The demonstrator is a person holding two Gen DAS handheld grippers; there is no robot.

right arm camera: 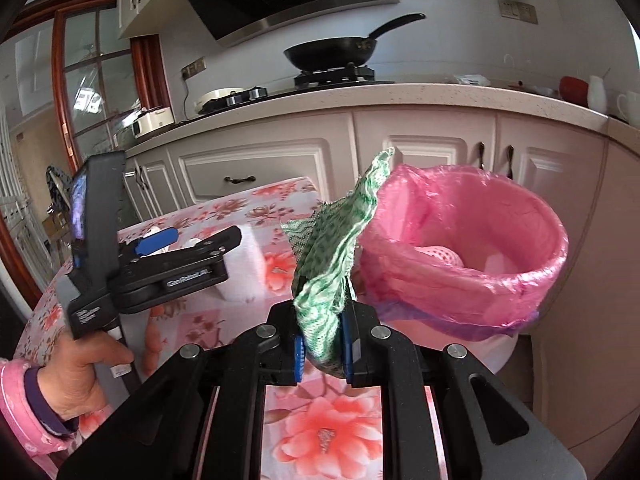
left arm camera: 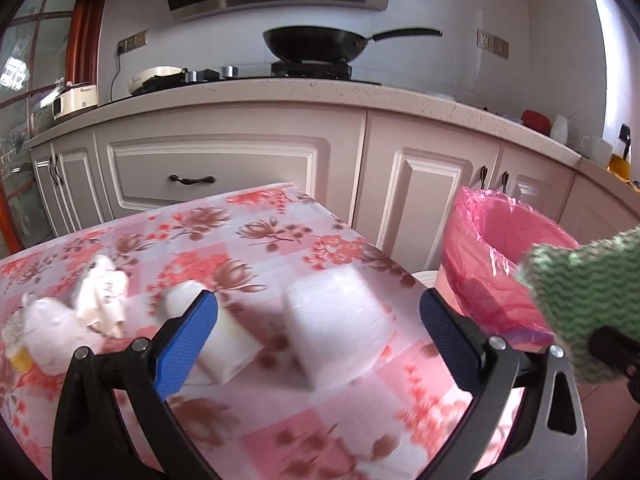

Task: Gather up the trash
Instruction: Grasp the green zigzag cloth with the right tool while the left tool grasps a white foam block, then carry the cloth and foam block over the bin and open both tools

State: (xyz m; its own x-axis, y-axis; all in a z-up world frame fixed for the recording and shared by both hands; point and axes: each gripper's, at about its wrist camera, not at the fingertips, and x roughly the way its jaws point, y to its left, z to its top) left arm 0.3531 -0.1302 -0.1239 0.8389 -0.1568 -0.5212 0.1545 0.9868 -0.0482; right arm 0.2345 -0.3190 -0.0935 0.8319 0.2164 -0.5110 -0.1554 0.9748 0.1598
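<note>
In the left wrist view my left gripper (left arm camera: 320,340) stands open above the floral table (left arm camera: 256,240). A white foam block (left arm camera: 340,320) lies between its blue pads without touching them, and a smaller white piece (left arm camera: 228,348) lies by the left pad. Crumpled white wrappers (left arm camera: 104,296) lie at the far left. My right gripper (right arm camera: 324,348) is shut on a green patterned cloth (right arm camera: 340,240), which hangs beside the pink-lined bin (right arm camera: 556,248). The cloth (left arm camera: 584,304) also shows at the right edge, next to the bin (left arm camera: 472,248). Something pale pink (right arm camera: 440,256) lies in the bin.
A hand in a pink sleeve (right arm camera: 80,368) holds the left gripper (right arm camera: 196,240) over the table (right arm camera: 320,432). Behind are white cabinets (left arm camera: 224,168) and a counter (left arm camera: 320,92) with a black wok (left arm camera: 316,44). The bin stands just off the table's right edge.
</note>
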